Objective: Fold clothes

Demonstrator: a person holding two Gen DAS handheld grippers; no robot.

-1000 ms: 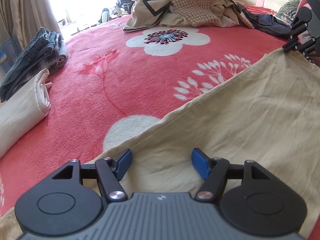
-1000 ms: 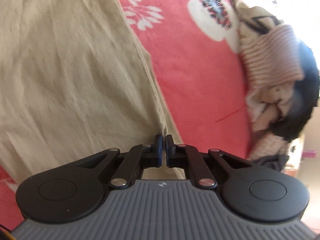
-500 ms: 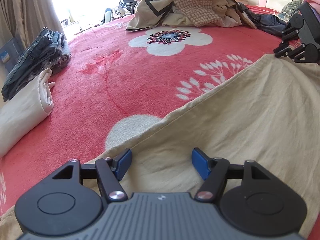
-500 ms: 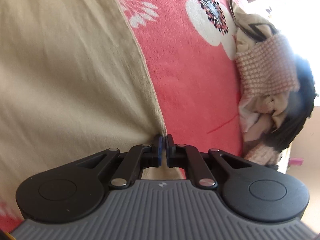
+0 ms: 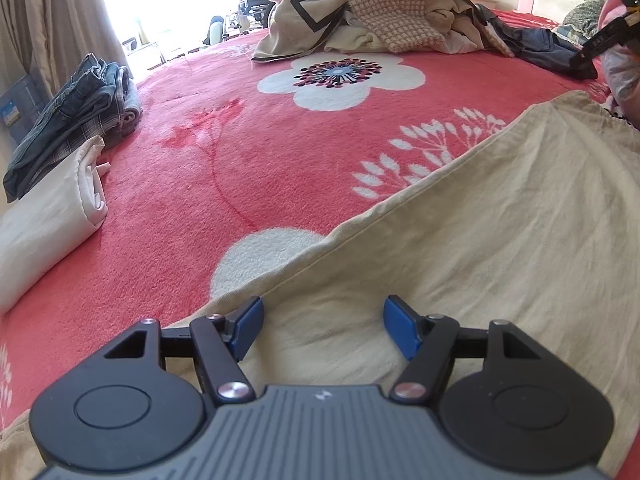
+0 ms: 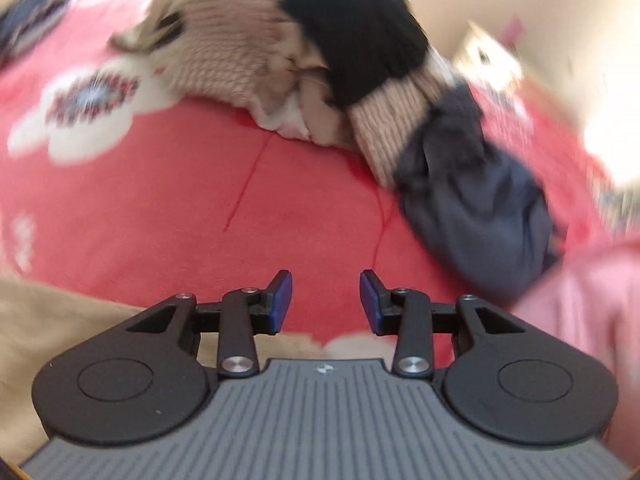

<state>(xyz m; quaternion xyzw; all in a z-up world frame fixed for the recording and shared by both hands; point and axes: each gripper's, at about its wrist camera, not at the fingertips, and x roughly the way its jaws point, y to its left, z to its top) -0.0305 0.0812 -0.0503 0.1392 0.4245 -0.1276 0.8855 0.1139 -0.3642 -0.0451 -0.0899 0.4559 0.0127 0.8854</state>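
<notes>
A beige garment (image 5: 500,248) lies spread flat on the red flowered blanket (image 5: 248,136). My left gripper (image 5: 323,330) hovers open just over its near edge, blue pads apart, nothing between them. My right gripper (image 6: 326,304) is opening above bare red blanket (image 6: 200,208), nothing between its fingers; the beige garment (image 6: 48,320) shows only at the lower left of that blurred view. In the left wrist view the right gripper (image 5: 604,36) sits at the far right edge, clear of the garment's far corner.
A pile of unfolded clothes (image 5: 384,12) sits at the back of the bed, seen closer as knitwear, black and navy pieces (image 6: 320,64). Folded jeans (image 5: 76,112) and a folded white garment (image 5: 48,220) lie at the left. A curtain (image 5: 52,20) hangs behind.
The right gripper let go of the beige garment's corner, opened, rolled upright and swung away toward the clothes pile. The garment's far corner now lies flat. The left gripper has stayed put.
</notes>
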